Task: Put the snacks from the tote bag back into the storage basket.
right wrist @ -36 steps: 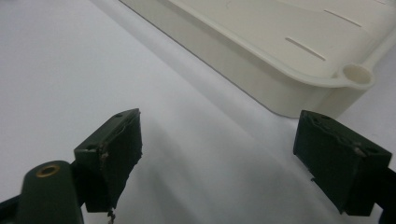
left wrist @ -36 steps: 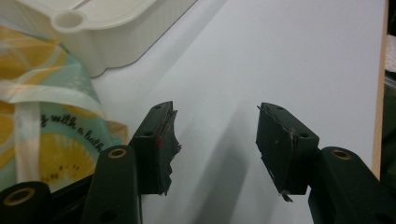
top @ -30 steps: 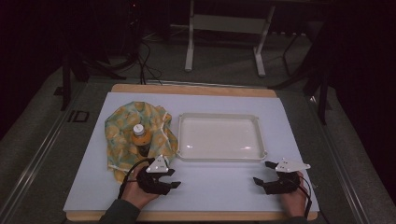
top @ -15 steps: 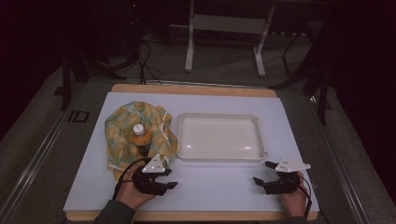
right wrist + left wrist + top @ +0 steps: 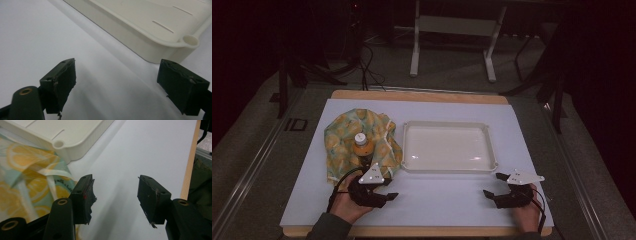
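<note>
So the left gripper sits just below the lemon-print cloth – its fingers spread wide with nothing between them, pointing sideways toward the middle of the desk rather than at the cloth. A small orange bottle with a white cap stands upright on that cloth, up and slightly left of the fingers, so the left hand is clearly the nearer one. The right gripper rests well apart, fingers spread too, empty, near the white tray corner. White desk sheet, dark room, cables and stand legs behind.

2 hand-held grippers, jaws apart
</note>
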Motion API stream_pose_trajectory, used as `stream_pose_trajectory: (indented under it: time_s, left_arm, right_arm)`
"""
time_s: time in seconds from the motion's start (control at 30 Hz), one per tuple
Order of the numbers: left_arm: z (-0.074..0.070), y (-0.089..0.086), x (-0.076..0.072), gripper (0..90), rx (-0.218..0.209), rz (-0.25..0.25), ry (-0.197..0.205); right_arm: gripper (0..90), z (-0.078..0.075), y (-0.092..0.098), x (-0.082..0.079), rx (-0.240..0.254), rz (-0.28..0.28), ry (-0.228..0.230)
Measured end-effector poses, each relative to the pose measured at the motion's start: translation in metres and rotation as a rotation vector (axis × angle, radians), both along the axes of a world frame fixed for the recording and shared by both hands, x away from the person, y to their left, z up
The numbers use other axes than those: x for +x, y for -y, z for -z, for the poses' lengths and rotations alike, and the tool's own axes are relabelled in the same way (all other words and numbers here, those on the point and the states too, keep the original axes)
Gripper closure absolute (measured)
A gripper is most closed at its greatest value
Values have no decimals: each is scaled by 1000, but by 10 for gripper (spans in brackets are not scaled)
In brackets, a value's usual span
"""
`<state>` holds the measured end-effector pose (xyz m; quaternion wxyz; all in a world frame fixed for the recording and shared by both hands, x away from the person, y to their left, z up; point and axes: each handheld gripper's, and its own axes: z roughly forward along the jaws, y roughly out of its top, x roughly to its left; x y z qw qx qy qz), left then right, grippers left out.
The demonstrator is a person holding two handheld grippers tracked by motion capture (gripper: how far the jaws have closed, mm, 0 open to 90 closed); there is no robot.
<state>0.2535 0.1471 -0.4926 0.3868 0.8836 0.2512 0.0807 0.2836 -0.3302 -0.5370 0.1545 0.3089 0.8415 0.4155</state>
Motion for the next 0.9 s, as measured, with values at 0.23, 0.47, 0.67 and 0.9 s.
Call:
stream_pose_trajectory:
  time_s: [0.23, 0.47, 0.67, 0.9]
  left_arm:
    - [-6, -11, 3, 466, 17, -25, 8]
    - [-13, -25, 6, 464, 29, -56, 12]
    - [-17, -33, 8, 464, 41, -67, 10]
    - [-20, -38, 11, 465, 81, -50, -12]
  right_arm:
    - [151, 0, 0, 0, 0, 1, 1]
    - [151, 0, 0, 0, -1, 1, 1]
    - [150, 0, 0, 0, -1, 0, 2]
    - [151, 0, 0, 0, -3, 1, 0]
